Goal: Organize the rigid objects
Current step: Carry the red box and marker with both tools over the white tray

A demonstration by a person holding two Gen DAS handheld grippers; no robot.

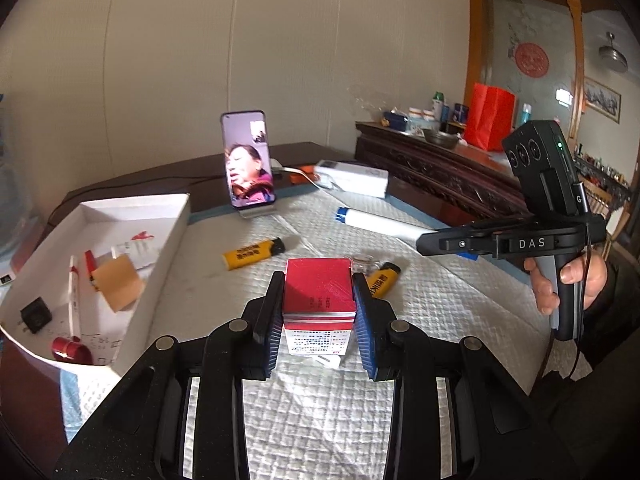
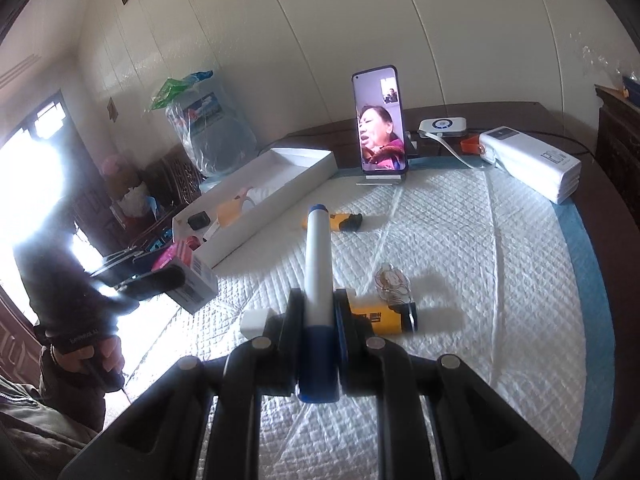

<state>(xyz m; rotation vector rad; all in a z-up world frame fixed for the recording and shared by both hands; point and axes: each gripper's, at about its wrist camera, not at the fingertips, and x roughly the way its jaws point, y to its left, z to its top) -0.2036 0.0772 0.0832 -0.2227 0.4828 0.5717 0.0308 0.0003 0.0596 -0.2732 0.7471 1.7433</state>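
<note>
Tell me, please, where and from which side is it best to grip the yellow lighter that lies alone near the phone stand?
Probably grip the yellow lighter across its yellow body, near the middle, coming from above with the jaws closing on its two long sides. It lies flat on the quilted pad with free space around it, and the long sides look straight and parallel. The black cap end is shorter and less even.

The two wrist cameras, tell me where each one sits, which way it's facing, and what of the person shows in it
Left wrist: sits on the left gripper, looking along its fingers across the padded table at the red and white box it holds; the right hand shows.
Right wrist: sits on the right gripper, facing the wall past the white and blue tube it clamps; the left hand shows.
Shared: the phone, the white tray, both yellow lighters, and each other's gripper.
</note>
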